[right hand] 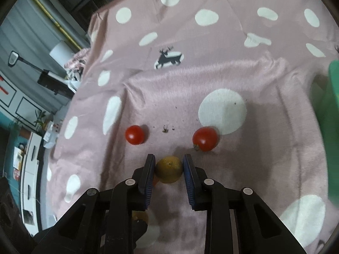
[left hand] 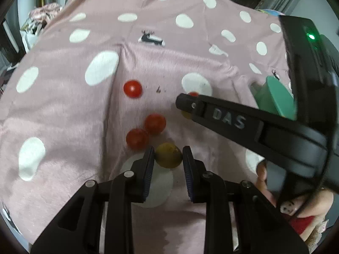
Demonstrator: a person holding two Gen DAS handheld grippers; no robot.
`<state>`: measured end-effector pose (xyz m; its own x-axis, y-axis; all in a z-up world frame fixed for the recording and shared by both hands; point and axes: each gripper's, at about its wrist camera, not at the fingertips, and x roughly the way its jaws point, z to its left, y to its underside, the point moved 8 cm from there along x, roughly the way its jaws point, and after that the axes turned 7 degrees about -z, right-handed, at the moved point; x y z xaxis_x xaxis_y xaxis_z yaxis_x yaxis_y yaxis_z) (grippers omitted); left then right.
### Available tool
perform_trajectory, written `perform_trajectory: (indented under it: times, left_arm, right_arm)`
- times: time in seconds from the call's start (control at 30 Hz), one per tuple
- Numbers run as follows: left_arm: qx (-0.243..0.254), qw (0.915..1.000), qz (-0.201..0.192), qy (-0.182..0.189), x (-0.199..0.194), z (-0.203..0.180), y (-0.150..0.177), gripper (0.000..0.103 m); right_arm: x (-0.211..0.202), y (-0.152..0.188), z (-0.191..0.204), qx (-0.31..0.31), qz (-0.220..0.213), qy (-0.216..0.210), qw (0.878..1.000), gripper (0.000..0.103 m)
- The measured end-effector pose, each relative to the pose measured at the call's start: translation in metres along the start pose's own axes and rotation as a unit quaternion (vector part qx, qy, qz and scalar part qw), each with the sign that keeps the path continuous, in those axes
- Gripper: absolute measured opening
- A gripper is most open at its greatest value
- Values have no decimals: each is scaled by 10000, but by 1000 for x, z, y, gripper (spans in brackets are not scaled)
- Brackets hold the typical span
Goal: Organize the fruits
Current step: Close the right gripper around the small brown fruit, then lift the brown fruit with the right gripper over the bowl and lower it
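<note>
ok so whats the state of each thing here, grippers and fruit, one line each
left gripper: shut on a yellow-green fruit
right gripper: shut on another yellow-green fruit
red tomato by the white dot: loose on the cloth, stem end showing
far-left red tomato: loose on the cloth, alone
two red tomatoes: loose on the cloth, touching each other
green container: at the right edge, contents hidden

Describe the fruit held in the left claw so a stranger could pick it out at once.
On the pink polka-dot cloth, look near its front edge, where the left claw is shut on a yellow-green fruit. Two red tomatoes lie just beyond it; it is the only dull, olive-yellow one beside that red pair.
</note>
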<state>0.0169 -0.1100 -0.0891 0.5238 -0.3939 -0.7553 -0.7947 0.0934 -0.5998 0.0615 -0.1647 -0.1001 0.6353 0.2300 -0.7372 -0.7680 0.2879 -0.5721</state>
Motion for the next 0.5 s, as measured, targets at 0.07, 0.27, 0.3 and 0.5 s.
perform_trajectory:
  times: [0.07, 0.27, 0.3, 0.5]
  left_arm:
    - [70, 9999, -117, -20, -5, -4, -4, 27]
    - [223, 9989, -407, 29, -18, -15, -13, 27]
    - [240, 9987, -459, 36, -21, -17, -14, 27]
    - [325, 9959, -838, 127, -39, -30, -26, 27]
  right_arm:
    - [-10, -3, 1, -12, -126, -44, 9999, 29]
    - [-42, -12, 1, 35, -533, -189, 9984, 29]
    - [-49, -14, 0, 42, -617, -199, 9979, 29]
    - [-81, -24, -3, 26, -1051, -178, 9943, 29]
